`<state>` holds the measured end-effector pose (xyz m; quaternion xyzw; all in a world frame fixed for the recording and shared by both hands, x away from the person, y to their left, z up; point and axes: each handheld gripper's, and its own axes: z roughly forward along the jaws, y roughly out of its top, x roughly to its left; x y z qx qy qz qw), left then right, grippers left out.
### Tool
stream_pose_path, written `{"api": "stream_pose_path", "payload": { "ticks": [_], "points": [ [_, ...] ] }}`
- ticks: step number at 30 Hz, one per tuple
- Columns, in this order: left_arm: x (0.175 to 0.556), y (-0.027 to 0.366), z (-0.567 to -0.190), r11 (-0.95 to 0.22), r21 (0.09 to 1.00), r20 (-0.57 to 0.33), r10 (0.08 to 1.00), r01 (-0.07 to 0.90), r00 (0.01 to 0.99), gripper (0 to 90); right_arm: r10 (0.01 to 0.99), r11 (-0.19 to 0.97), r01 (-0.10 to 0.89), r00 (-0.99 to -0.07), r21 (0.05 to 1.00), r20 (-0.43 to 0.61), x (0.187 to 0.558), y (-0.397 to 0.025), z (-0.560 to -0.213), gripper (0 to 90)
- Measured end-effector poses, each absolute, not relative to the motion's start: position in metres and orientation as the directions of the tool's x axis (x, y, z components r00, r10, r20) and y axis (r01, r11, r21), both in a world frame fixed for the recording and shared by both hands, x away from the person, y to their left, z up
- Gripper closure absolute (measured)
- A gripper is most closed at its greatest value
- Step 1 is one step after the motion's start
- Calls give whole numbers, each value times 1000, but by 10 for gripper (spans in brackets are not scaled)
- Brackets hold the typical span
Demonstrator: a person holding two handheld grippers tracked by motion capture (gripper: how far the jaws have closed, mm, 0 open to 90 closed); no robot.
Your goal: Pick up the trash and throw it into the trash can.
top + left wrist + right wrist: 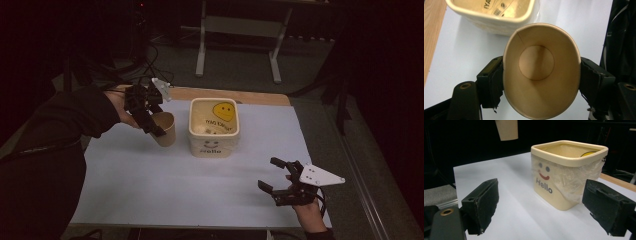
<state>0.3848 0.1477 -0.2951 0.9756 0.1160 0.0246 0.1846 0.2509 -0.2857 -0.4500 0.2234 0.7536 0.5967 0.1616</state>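
— What do we look like?
— We wear black sleeves [75,112]; our grippers are black, each topped by a grey three-cornered plate [322,176] with small screws, brass eyelets beside the jaws.

obstacle: bin [214,128] mid-table, probably just beside cup [166,128] | free: sheet [165,185] in front
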Motion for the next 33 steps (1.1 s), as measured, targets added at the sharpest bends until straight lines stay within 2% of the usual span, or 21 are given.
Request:
{"api": "stream_pose_path", "payload": {
  "ticks": [19,33],
  "points": [
    [400,112,-273,-913,367,11,195,177,981,294,529,181,149,-848,972,31,251,-287,-451,134],
    [417,89,-255,-899,406,14,184,163,983,294,529,176,148,-848,973,33,250,-290,-451,135]
  ]
}}
